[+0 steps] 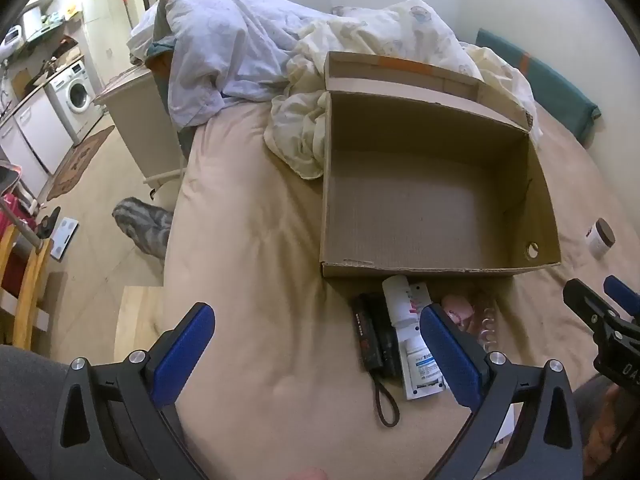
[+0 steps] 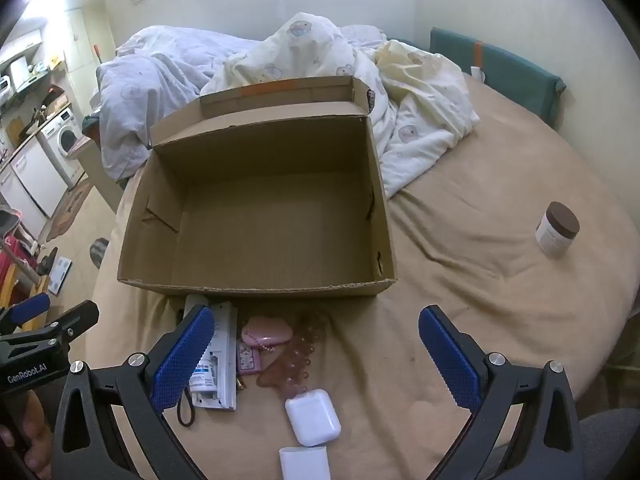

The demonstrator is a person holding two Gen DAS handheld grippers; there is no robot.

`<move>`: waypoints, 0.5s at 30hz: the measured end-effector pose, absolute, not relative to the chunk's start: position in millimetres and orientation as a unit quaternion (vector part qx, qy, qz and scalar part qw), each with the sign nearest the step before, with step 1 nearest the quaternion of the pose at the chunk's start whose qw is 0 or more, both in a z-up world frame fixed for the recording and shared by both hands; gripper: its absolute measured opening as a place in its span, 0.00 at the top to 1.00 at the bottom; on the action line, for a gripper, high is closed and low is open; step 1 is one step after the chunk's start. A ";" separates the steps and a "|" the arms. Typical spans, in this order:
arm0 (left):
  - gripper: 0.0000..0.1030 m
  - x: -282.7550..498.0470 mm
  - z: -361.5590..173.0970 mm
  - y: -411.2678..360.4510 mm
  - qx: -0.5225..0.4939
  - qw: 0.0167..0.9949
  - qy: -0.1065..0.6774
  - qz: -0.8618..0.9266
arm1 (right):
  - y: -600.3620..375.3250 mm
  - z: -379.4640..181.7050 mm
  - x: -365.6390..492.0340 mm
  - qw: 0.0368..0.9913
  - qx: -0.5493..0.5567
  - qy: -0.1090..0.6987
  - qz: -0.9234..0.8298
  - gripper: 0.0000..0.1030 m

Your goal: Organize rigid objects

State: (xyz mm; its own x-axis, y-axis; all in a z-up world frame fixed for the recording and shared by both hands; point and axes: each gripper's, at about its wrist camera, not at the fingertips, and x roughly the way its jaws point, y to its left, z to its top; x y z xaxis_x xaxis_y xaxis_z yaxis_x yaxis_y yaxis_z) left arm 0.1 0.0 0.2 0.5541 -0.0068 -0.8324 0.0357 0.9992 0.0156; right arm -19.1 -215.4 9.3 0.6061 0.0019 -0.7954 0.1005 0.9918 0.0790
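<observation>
An open cardboard box [image 2: 256,216] is set on the bed [image 2: 460,280], and a cluster of small items is laid just before its near wall: a white earbud case [image 2: 313,416], a pink case [image 2: 266,331], a white bottle [image 1: 400,300] and what may be a black pouch [image 1: 370,334] (blurred). Both the left hand-held gripper [image 1: 316,354] and the right hand-held gripper [image 2: 316,356] are held wide apart with nothing between the fingers. A brown-lidded jar [image 2: 557,229] is stood well apart to the right.

Items [image 2: 224,356] before box [image 2: 256,284], jar [image 2: 557,230] right

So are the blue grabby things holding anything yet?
No. The left hand-held gripper and the right hand-held gripper are both open with nothing between their fingers. The cardboard box holds nothing.
</observation>
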 end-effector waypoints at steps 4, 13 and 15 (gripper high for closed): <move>0.01 -1.2 -4.6 3.9 0.018 0.883 0.469 -0.011 | -214.2 9.2 -19.3 0.893 0.056 0.446 -0.029 0.00; 0.01 -3.3 -9.4 8.7 0.013 0.881 0.473 -0.008 | -213.5 9.8 -20.1 0.894 0.054 0.443 -0.030 0.00; 0.01 -5.1 -10.3 9.7 0.014 0.882 0.472 -0.008 | -213.7 9.4 -19.4 0.894 0.052 0.444 -0.031 0.00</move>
